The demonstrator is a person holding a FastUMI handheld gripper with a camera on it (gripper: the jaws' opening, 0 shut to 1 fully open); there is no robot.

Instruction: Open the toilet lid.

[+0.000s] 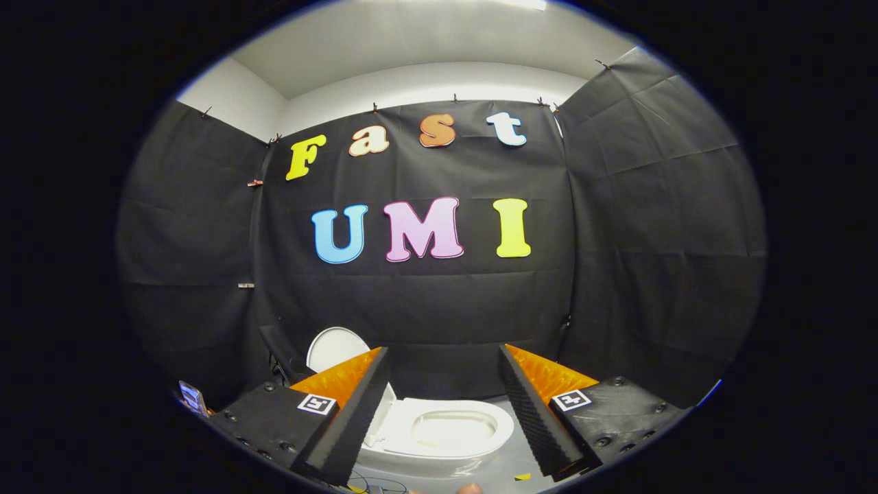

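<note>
Gripper (444,412): two fingers spread wide, nothing held between them. Each finger carries a ribbed pad on its inner face and a small square marker on its top.

Floor (511,461): pale grey, seen between and below the fingertips. A thin dark cable (374,482) lies on it near the tip of the left finger, and a small yellow scrap (523,475) lies near the tip of the right finger. A rounded pinkish shape at the very bottom (too little of it shows to say what it is).

Toilet (439,432): white, standing on the floor just ahead of the fingers and between them, apart from both. The seat ring is down, with the bowl opening visible through it.

Toilet lid (335,347): white, round-topped, standing upright behind the bowl on its left, rising above the left finger, which covers its lower part. The lid is already open and rests against, or very near, the dark cloth behind (contact cannot be told).

Small device (192,396): to the left of the gripper body, with a lit face, partly cut off.

Booth wall (439,309): black cloth, creased, hung in three panels behind and to both sides of the toilet, clipped along its top edge.

Room wall and ceiling (425,75): white, above the cloth.
</note>
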